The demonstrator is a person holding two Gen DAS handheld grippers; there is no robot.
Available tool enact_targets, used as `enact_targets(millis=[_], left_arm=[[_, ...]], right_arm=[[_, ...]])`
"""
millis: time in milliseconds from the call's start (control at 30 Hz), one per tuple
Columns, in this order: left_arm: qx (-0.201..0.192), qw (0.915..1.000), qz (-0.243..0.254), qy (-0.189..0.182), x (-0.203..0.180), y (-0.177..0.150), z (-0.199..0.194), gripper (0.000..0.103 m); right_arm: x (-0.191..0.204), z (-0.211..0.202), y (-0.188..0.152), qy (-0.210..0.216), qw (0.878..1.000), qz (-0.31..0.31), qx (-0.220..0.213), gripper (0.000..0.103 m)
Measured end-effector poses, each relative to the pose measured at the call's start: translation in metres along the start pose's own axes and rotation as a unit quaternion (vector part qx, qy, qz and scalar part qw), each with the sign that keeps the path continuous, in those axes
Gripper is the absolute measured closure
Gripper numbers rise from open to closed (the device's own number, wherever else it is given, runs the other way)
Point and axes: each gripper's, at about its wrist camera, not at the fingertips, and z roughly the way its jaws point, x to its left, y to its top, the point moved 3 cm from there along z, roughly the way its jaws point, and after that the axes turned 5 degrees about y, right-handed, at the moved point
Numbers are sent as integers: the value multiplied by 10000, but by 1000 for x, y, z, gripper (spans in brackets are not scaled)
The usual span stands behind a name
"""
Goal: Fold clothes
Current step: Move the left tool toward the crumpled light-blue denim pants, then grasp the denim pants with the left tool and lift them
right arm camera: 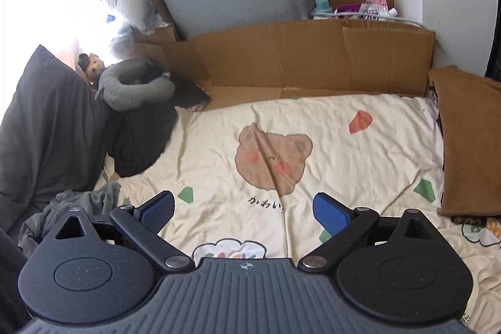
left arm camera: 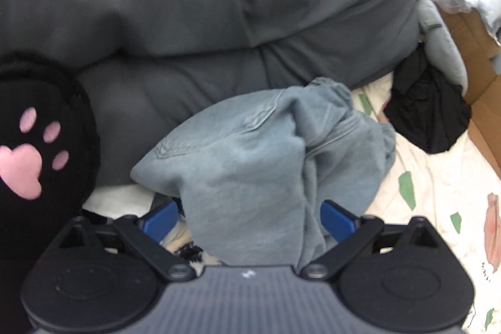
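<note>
Here, my left gripper [left arm camera: 247,218], jaws spread, straddles crumpled pale-blue denim jeans [left arm camera: 263,146]; right gripper [right arm camera: 244,208] gapes empty above the cream cartoon-bear bedsheet [right arm camera: 360,165], ready to help.

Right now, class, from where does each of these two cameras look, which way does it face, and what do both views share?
Left wrist: sits behind the left gripper, facing a crumpled light-blue denim garment lying between its wide-set blue pads, with a big grey cushion beyond.
Right wrist: sits behind the right gripper, open and empty, facing the cream bear-print bedsheet and a brown cardboard sheet.
Shared: the bedsheet, cardboard, grey cushion and a grey neck pillow.
</note>
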Motion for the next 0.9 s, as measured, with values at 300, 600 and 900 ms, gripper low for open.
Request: enact_targets(millis=[300,600,900], left_arm=[[367,9992,-160,25,8,-11,49,13],[552,9969,-521,-213,15,-15,76,26],[14,9982,-290,-525,2,-1,43,94]], right_arm=[[-9,10,-11,-126,9993,79,329,5],[-25,17,-18,-172,9986,207,450,6],[-26,24,-21,-44,9983,341,462,5]])
